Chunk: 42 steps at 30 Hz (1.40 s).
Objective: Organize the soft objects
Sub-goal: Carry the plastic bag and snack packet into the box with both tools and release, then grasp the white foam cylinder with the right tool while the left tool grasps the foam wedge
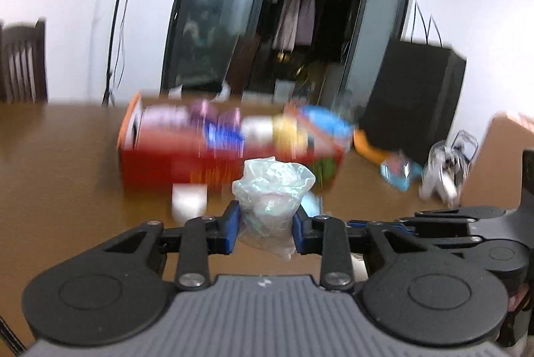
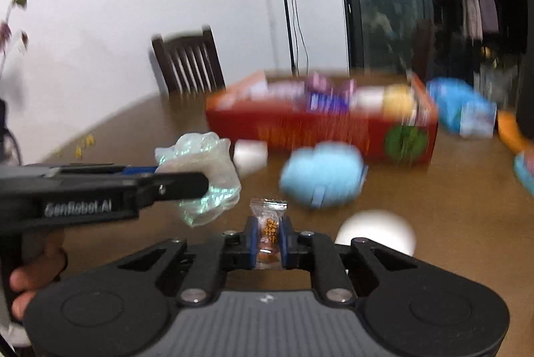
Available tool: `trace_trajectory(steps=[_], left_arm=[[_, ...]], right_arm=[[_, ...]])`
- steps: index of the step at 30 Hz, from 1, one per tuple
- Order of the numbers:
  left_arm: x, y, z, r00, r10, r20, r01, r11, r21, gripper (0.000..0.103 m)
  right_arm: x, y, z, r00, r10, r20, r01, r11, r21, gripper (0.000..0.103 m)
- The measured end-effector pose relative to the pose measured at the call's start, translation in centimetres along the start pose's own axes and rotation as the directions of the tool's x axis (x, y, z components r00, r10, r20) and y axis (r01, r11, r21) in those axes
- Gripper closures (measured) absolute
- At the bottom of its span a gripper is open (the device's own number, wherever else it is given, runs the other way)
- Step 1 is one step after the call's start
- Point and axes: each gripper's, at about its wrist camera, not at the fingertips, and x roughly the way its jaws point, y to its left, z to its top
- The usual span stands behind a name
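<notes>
My left gripper [image 1: 266,225] is shut on a crumpled clear plastic bag [image 1: 272,190] and holds it above the brown table; it also shows in the right wrist view [image 2: 200,176]. My right gripper [image 2: 269,241] is shut on a small clear-wrapped snack packet [image 2: 268,231]. A red cardboard box [image 1: 230,153] [image 2: 320,126] holds several soft items and stands ahead on the table. A light blue soft object [image 2: 322,175] lies in front of the box.
A white cup [image 1: 189,200] [image 2: 250,155] and a white round object [image 2: 375,231] sit on the table [image 1: 60,163]. Blue and orange items [image 2: 460,110] lie right of the box. A dark chair [image 2: 188,59] and a black box [image 1: 414,93] stand beyond.
</notes>
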Motion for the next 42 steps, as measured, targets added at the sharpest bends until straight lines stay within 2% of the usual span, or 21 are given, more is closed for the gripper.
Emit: trace_trajectory(steps=[3, 5, 8, 10, 11, 13, 14, 15, 16, 19, 25, 29, 32, 34, 37, 42], left_arm=[[4.7, 0.7, 5.5, 1.000, -0.015, 0.003, 0.014, 0.999, 0.030, 0.070], [9.6, 1.6, 8.1, 0.998, 0.004, -0.061, -0.002, 0.999, 0.041, 0.070], [15.5, 2.8, 9.3, 0.986, 0.081, -0.143, -0.073, 0.995, 0.062, 0.070], [17.7, 3.8, 9.1, 0.980, 0.072, -0.188, -0.067, 0.997, 0.034, 0.063], [18.4, 4.3, 8.8, 0.977, 0.062, -0.204, -0.061, 0.998, 0.011, 0.053], [18.9, 5.2, 8.1, 0.977, 0.025, -0.212, -0.028, 1.000, -0.009, 0.047], [18.9, 5.6, 7.8, 0.977, 0.025, -0.210, -0.029, 1.000, -0.013, 0.040], [18.8, 6.0, 7.6, 0.978, 0.025, -0.205, -0.030, 0.999, -0.018, 0.035], [18.6, 6.5, 7.5, 0.980, 0.021, -0.198, -0.027, 0.999, -0.027, 0.034], [17.8, 7.1, 7.9, 0.984, 0.033, -0.178, -0.039, 0.999, -0.027, 0.034], [13.7, 6.3, 10.0, 0.995, 0.035, -0.090, -0.036, 0.999, -0.009, 0.030], [9.1, 5.3, 10.8, 0.998, 0.043, -0.040, -0.042, 0.999, 0.013, 0.029], [5.1, 4.1, 10.0, 0.995, 0.096, -0.014, -0.096, 0.995, 0.036, 0.028], [2.3, 3.1, 8.7, 0.991, 0.134, 0.020, -0.135, 0.989, 0.055, 0.027], [-1.9, 1.5, 5.4, 0.982, 0.180, 0.064, -0.184, 0.981, 0.065, 0.023], [-6.6, -1.2, -1.8, 0.978, 0.205, 0.027, -0.206, 0.978, 0.028, 0.022]], right_arm=[[1.5, -3.4, 5.2, 0.998, -0.002, 0.057, 0.002, 1.000, -0.003, 0.090], [4.5, -5.9, 8.5, 0.999, -0.013, 0.049, 0.012, 1.000, 0.014, 0.090], [10.8, -9.5, 12.2, 1.000, 0.002, -0.029, 0.001, 0.995, 0.100, 0.090], [14.5, -11.3, 13.4, 0.996, 0.041, -0.083, -0.026, 0.984, 0.177, 0.090], [16.1, -11.8, 13.7, 0.993, 0.052, -0.107, -0.029, 0.977, 0.212, 0.090], [18.3, -12.3, 13.7, 0.988, 0.071, -0.135, -0.035, 0.968, 0.250, 0.086], [19.2, -12.5, 13.6, 0.985, 0.071, -0.158, -0.025, 0.961, 0.274, 0.084], [19.9, -12.7, 13.5, 0.979, 0.083, -0.184, -0.026, 0.956, 0.292, 0.077], [20.4, -12.9, 13.4, 0.975, 0.100, -0.198, -0.034, 0.949, 0.313, 0.069], [20.6, -12.9, 13.1, 0.973, 0.114, -0.199, -0.046, 0.947, 0.317, 0.066], [17.7, -12.8, 14.5, 0.985, 0.083, -0.150, -0.036, 0.955, 0.293, 0.063], [12.3, -12.0, 15.6, 0.996, 0.054, -0.076, -0.035, 0.974, 0.225, 0.055], [7.3, -11.3, 15.1, 1.000, 0.022, -0.022, -0.018, 0.986, 0.167, 0.049], [3.8, -10.9, 14.0, 1.000, 0.010, 0.005, -0.010, 0.990, 0.141, 0.047], [-0.9, -9.7, 10.4, 0.999, -0.021, 0.033, 0.018, 0.995, 0.095, 0.044], [-5.3, -6.4, 2.5, 0.994, -0.102, 0.026, 0.101, 0.994, 0.031, 0.043]])
